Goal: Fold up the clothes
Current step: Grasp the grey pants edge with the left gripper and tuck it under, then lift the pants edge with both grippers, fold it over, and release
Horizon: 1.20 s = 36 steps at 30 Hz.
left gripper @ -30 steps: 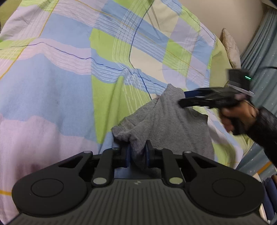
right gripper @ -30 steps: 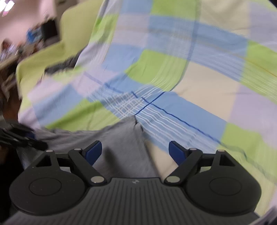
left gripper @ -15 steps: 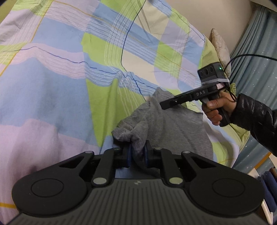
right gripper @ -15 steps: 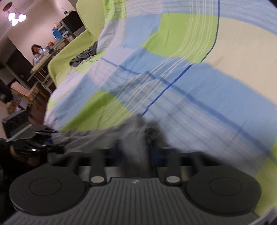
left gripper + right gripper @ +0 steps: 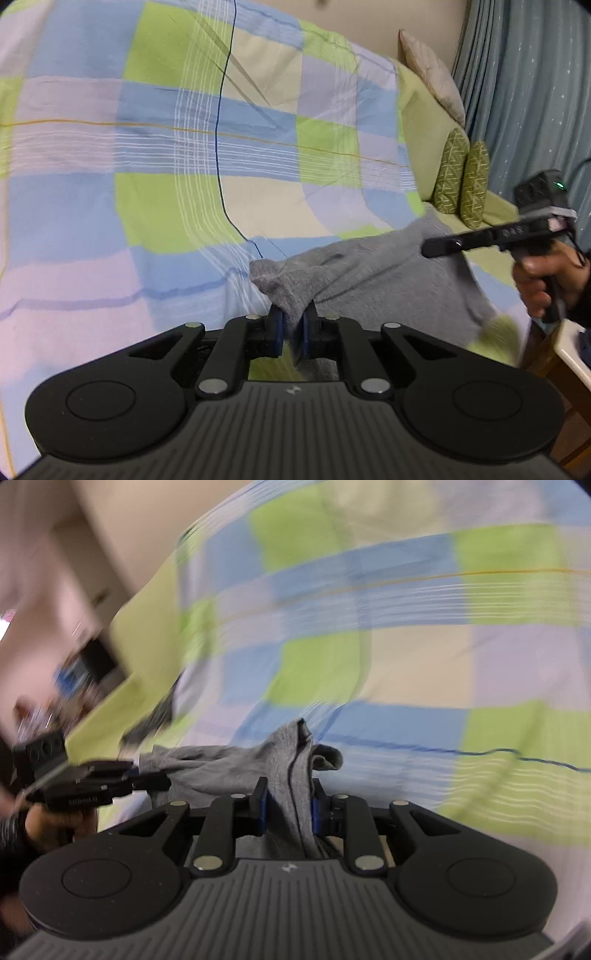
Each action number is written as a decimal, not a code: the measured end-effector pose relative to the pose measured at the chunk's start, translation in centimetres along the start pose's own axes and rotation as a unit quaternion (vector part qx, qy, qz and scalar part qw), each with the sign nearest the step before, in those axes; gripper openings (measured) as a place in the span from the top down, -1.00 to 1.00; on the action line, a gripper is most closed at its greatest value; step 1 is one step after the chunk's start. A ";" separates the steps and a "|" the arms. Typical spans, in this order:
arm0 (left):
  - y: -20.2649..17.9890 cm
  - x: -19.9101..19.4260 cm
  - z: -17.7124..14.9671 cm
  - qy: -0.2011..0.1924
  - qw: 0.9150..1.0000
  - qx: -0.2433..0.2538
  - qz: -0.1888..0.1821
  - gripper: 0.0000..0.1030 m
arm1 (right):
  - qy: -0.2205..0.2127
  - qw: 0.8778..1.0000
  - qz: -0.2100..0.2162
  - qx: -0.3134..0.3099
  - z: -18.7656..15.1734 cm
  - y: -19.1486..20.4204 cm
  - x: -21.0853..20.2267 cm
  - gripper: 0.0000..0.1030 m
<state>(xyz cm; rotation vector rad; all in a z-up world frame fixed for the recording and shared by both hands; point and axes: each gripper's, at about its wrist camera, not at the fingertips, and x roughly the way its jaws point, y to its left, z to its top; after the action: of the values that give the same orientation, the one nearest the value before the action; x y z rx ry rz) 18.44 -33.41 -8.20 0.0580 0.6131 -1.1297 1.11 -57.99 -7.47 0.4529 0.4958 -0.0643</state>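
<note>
A grey garment (image 5: pixel 373 280) hangs stretched between my two grippers, lifted off a bed with a checked blue, green and lilac cover (image 5: pixel 184 147). My left gripper (image 5: pixel 291 325) is shut on one bunched corner of it. My right gripper (image 5: pixel 288 805) is shut on another edge of the grey garment (image 5: pixel 291 768). The right gripper also shows at the right of the left wrist view (image 5: pixel 436 245), and the left gripper at the left of the right wrist view (image 5: pixel 159 781), each with a hand behind it.
Two green patterned cushions (image 5: pixel 461 184) and a beige pillow (image 5: pixel 432 74) lie at the head of the bed, with blue curtains (image 5: pixel 535 92) behind. A white ledge (image 5: pixel 572 350) is at the right edge. The blurred room and dark furniture (image 5: pixel 85 664) lie beyond the bed's left side.
The right gripper went from open to shut on the garment. Both grippers have lifted the garment off the cover and swung toward the bed's head, stretching it between them.
</note>
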 end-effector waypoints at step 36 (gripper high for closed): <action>0.8 3.9 -8.8 0.063 0.923 -0.363 -0.110 0.17 | 0.134 0.718 -0.189 -0.656 -14.5 8.1 3.0 -0.21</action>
<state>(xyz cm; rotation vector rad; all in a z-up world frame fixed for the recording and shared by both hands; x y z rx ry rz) 16.46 -33.24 -17.71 -0.5955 1.1444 -1.0556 -1.31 -44.28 -16.98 -1.0810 0.7839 -0.0249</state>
